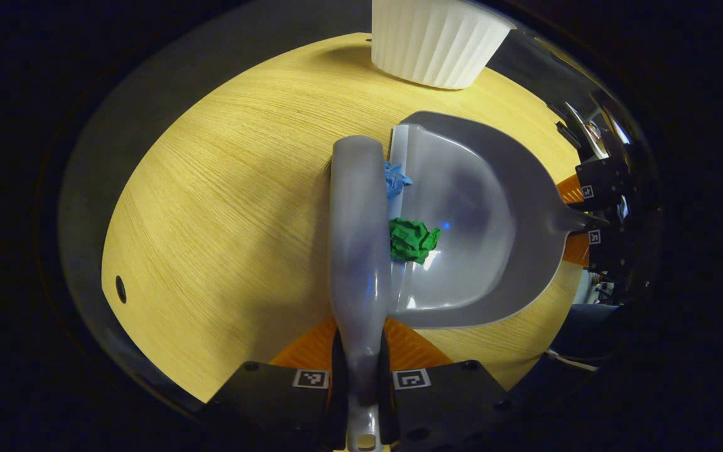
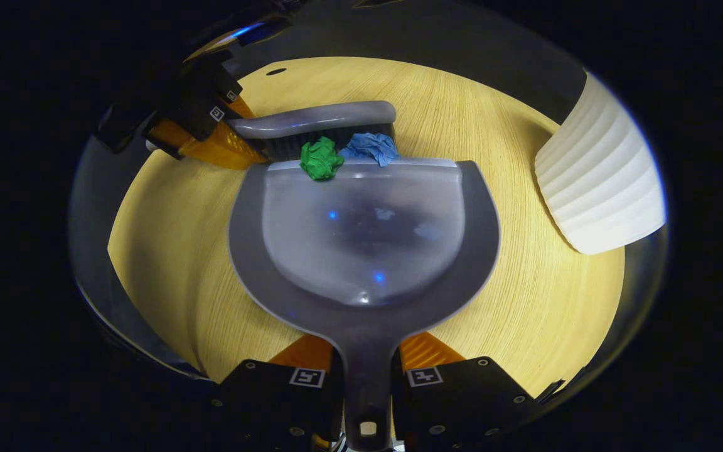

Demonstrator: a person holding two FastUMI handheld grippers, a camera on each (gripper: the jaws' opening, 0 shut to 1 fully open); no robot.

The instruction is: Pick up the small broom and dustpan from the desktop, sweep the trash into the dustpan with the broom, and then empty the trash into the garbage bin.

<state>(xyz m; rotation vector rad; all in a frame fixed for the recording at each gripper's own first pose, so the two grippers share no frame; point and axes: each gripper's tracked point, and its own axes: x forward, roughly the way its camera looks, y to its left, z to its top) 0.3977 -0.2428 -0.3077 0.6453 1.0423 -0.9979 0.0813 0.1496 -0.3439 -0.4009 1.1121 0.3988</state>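
Grey broom (image 1: 359, 238) clamped by handle in left gripper (image 1: 361, 376), both fingers pressing on it. We see bristles against dustpan (image 2: 361, 238) front lip. Dustpan flat on wooden desktop (image 2: 512, 301), handle clamped in right gripper (image 2: 366, 376). Green paper wad (image 2: 321, 159) sits on lip, touching bristles; blue wad (image 2: 371, 147) just beside it at lip edge. White ribbed bin (image 2: 600, 188) near dustpan, apart from it.

place: recording booth | wooden desktop (image 1: 211, 207) (cable hole), dark surround
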